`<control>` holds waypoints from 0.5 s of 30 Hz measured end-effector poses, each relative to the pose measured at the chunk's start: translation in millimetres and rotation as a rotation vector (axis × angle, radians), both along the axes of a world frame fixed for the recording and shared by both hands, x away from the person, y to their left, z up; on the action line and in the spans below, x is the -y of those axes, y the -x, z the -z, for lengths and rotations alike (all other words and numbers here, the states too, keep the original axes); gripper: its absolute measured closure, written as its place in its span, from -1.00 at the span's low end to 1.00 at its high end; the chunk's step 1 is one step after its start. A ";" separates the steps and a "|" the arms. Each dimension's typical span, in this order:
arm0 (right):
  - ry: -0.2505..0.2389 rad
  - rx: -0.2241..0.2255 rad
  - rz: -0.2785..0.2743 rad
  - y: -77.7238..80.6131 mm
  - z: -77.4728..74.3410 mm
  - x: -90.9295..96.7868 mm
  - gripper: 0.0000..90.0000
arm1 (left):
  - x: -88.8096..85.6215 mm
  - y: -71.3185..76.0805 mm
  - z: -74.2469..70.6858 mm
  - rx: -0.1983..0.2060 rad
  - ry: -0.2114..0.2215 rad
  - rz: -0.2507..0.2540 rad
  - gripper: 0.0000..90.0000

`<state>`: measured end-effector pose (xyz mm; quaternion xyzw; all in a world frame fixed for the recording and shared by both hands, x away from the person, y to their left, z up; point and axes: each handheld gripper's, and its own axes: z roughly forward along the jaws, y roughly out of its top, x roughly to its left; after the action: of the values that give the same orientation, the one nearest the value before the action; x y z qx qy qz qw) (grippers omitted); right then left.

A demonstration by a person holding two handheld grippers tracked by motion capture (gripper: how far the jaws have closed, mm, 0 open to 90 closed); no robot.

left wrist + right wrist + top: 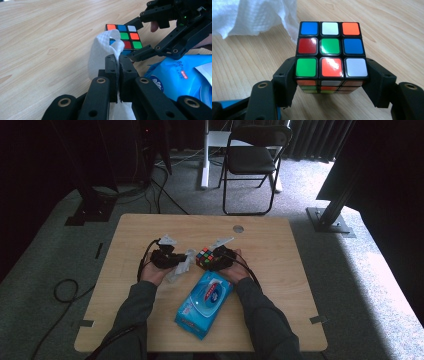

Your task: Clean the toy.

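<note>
A scrambled puzzle cube (330,46) rests on the wooden table (150,230) near its middle. My right gripper (332,75) has a jaw pressed against each side of the cube's near row, so it is shut on the cube (205,256). My left gripper (117,58) is shut on a white wipe (100,52), which curls up above the pinched jaws. The wipe (182,265) hangs just left of the cube. In the left gripper view the right gripper (137,38) straddles the cube (126,37) from the right.
A blue pack of wet wipes (205,302) lies on the table between the forearms, close behind both grippers. A round cable hole (238,228) marks the table's far side. A folding chair (252,155) stands on the floor beyond the table.
</note>
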<state>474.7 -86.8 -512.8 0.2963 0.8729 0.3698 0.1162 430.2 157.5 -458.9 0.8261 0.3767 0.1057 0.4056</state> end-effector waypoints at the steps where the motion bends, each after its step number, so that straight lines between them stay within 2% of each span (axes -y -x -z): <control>1: -0.002 0.003 0.001 0.4 -0.9 1.3 -0.24 | 0.0 0.2 -0.5 0.001 0.002 0.000 0.94; 8: -0.006 0.025 -0.006 4.6 -6.5 6.9 -0.24 | 1.5 1.5 -6.4 0.016 0.027 0.004 0.94; 12: -0.015 0.019 -0.002 5.9 -5.2 9.2 -0.24 | 3.9 0.4 -9.2 0.022 0.031 0.008 0.94; 15: -0.004 0.019 -0.002 6.3 -4.9 10.0 -0.24 | 5.6 -0.2 -12.1 0.030 0.037 0.013 0.94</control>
<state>468.4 -96.8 -507.9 0.2920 0.8714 0.3745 0.1233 430.3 151.9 -446.8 0.8192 0.3672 0.1086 0.4270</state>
